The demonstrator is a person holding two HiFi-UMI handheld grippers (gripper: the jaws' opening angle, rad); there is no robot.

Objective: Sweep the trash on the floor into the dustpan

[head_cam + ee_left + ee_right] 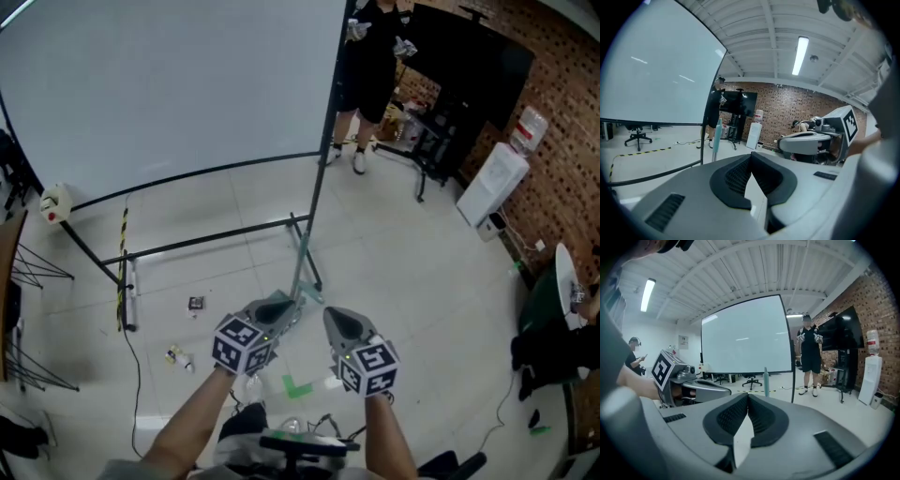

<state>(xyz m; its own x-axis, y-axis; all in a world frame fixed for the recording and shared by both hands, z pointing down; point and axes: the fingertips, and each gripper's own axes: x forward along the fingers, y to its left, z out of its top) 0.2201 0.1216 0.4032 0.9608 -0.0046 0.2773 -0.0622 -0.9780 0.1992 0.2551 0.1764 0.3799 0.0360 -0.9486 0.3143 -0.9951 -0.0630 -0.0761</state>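
Trash (pixel 178 357) | left of left tool (pixel 275 307) | well apart, tool closed

The screen stand's black post (pixel 319 183), the green handle (pixel 301 267) beside it and the floor bar (pixel 206 239) block the way ahead; to the right the tiled floor (pixel 412 272) lies open.

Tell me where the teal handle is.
In the head view the teal handle stands at centre, beside the screen's dark post, just beyond the left claw.
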